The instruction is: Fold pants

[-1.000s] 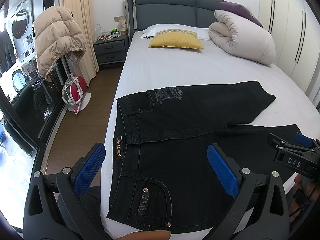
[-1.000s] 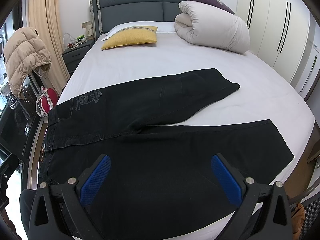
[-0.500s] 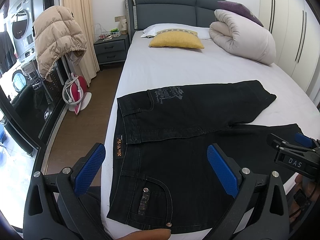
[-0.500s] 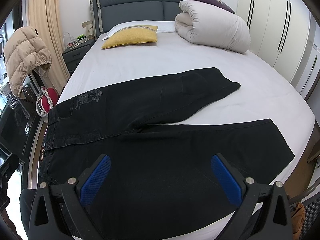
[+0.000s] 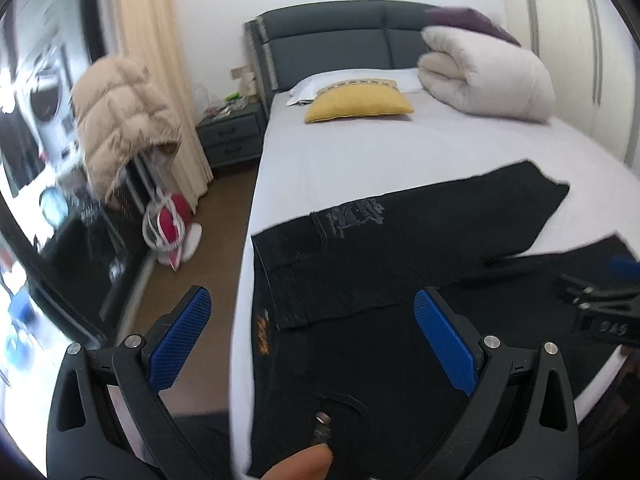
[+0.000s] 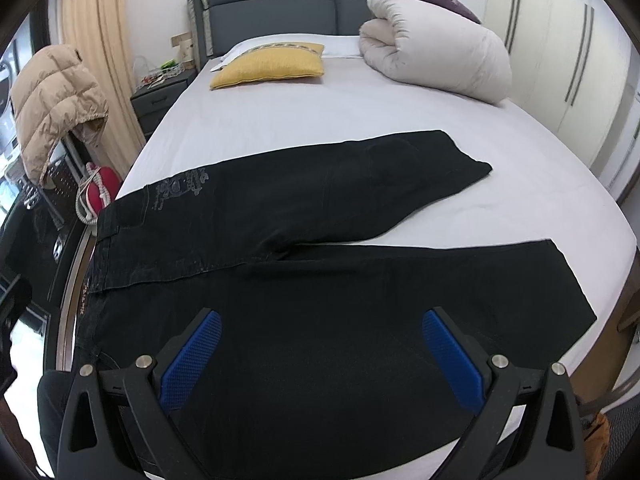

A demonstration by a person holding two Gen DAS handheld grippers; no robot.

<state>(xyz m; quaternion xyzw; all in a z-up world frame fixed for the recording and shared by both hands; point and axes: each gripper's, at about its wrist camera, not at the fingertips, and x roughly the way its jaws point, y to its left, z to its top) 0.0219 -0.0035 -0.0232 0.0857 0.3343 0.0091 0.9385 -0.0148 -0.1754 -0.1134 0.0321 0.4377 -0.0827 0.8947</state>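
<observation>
Black pants [image 5: 400, 248] lie flat across the foot of the white bed [image 5: 360, 148], waistband at the left edge, both legs spread to the right. My left gripper [image 5: 316, 334] is open and empty, hovering over the waistband and front pocket. My right gripper [image 6: 320, 354] is open and empty above the near leg of the pants [image 6: 320, 264]. The right gripper also shows at the right edge of the left wrist view [image 5: 596, 304]. The far leg ends mid-bed; the near leg reaches the bed's right edge.
A yellow pillow [image 6: 268, 66] and a rolled white duvet [image 6: 436, 56] lie at the head of the bed [image 6: 320, 116]. A beige puffer jacket [image 5: 120, 120], a red bag [image 5: 170, 226] and a nightstand [image 5: 232, 136] stand left of the bed. Wardrobes [image 6: 568, 60] line the right wall.
My left gripper has moved forward and down toward the waistband, with motion blur in its view. The right gripper has barely moved. The pants lie as before.
</observation>
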